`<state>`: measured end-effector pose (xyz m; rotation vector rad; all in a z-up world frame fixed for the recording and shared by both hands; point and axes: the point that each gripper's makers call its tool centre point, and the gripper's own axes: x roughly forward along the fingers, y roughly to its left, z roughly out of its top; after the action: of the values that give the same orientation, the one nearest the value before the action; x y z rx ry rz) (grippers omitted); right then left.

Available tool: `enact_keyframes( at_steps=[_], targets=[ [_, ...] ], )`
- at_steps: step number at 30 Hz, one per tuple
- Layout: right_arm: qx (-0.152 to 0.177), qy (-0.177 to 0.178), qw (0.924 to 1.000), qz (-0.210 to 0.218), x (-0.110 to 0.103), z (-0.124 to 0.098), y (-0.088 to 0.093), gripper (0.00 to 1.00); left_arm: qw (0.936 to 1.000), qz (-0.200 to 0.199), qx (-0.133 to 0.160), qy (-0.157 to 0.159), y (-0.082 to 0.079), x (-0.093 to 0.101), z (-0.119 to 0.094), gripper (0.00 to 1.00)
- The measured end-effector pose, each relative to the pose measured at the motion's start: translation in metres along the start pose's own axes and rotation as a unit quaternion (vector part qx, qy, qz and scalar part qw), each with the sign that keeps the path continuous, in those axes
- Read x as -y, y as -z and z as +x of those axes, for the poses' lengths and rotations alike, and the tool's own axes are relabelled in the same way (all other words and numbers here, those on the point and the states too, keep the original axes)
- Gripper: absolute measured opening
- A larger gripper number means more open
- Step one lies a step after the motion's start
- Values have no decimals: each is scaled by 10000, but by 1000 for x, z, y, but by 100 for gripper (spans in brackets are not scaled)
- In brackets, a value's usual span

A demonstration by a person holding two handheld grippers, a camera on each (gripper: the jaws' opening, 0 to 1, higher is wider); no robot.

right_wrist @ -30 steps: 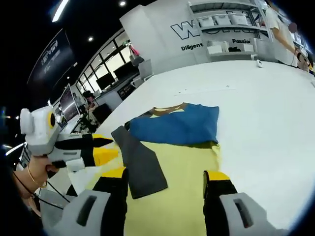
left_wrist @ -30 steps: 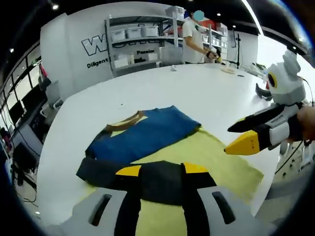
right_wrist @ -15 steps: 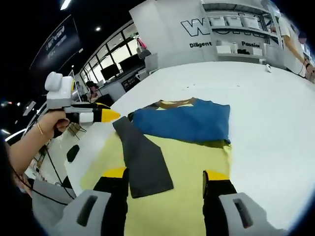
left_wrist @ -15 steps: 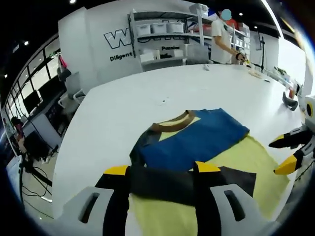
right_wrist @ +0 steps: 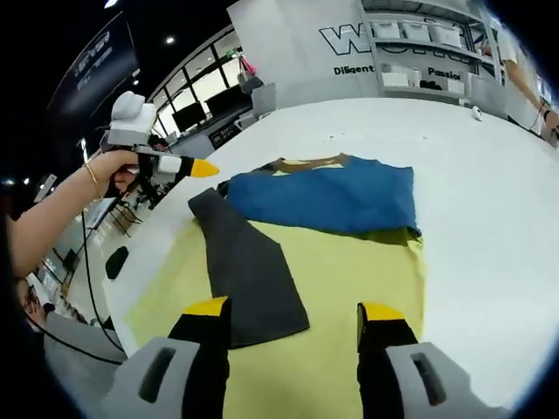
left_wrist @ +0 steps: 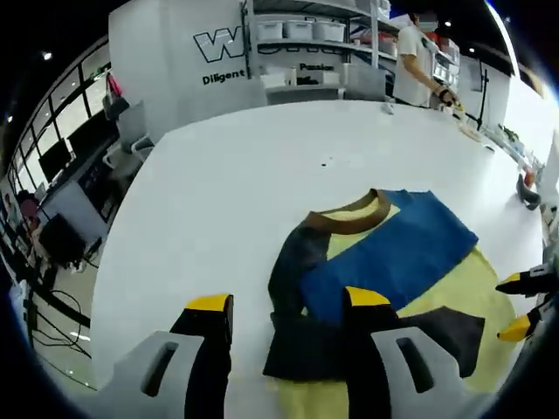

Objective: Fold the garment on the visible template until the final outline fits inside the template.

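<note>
**Near the tabletop's front edge: garment half-folded on template, both grippers free**

Along the near edge of the white tabletop (left_wrist: 210,175), I am cataloguing the following.

Garment (right_wrist: 327,199): blue body, brown collar, lying across the far part of the yellow template (right_wrist: 349,279). One dark grey sleeve (right_wrist: 244,271) is stretching out over the template toward me; in the left gripper view that sleeve (left_wrist: 314,345) is hanging past the template's side onto bare table.

Left gripper (left_wrist: 284,305): I am holding it jaws apart, gripping nothing, the sleeve's shoulder end lying between the tips. It is also showing in the right gripper view (right_wrist: 188,166), raised off the garment's corner.

Right gripper (right_wrist: 293,310): jaws wide, nothing held, hovering over the sleeve's cuff end.

Handling note, my judgement: the sleeve is the piece overrunning the outline. I am planning to pinch it at cuff and shoulder together, lift low, and lay it flat across the blue body, avoiding dragging the template beneath.
</note>
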<state>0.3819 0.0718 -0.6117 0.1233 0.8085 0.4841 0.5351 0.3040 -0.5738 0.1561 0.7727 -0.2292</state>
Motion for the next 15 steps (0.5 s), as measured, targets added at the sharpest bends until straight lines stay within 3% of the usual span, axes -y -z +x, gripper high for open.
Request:
enact_keyframes(
  at_steps=[5,15],
  targets=[
    [-22,-6,10000,3,-3,8,1,53,9969,-546,-486,284,18,-1,16,40],
    [-250,181,9995,14,-4,20,16,44,9939,-572,-818,460,23,-4,30,15]
  ],
)
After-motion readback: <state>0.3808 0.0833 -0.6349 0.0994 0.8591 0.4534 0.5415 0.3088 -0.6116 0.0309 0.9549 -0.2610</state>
